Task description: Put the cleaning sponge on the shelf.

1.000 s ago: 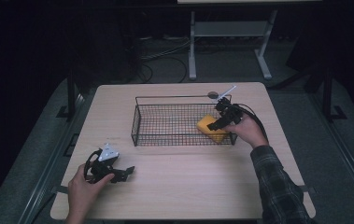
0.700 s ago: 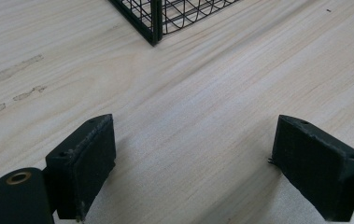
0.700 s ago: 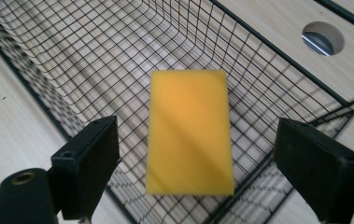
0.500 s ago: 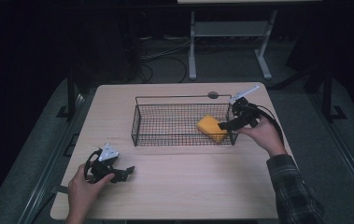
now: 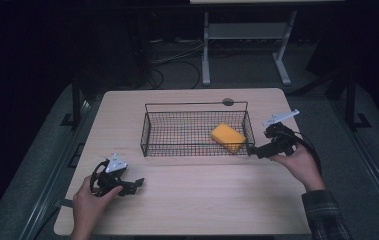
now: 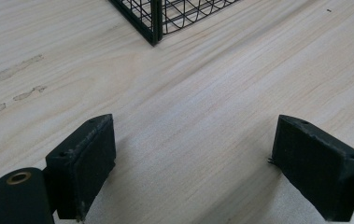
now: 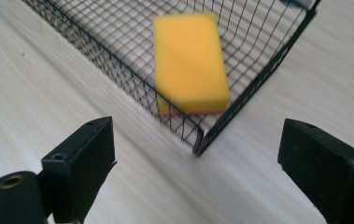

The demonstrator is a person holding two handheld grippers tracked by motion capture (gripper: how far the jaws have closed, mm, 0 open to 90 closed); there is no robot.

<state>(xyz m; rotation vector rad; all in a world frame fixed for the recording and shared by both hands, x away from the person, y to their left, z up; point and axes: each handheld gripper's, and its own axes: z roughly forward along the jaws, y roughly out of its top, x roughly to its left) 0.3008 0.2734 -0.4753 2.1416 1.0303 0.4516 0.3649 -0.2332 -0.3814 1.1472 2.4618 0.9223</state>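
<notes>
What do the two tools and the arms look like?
Both are black: the left tool and the right tool each carry a grey three-cornered plate on top and two blocky black jaws with flat pads. A black cable loops from the right one. The right forearm wears a dark plaid sleeve.

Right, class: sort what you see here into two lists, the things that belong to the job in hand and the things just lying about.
Part of the job:
- yellow sponge, lying in the basket's right end
- black wire basket
- right hand-held gripper, jaws open and empty, just outside the basket's corner

Just lying about:
- left hand-held gripper, open, idle on the table
- white stand beyond the table
- cables on the floor
</notes>
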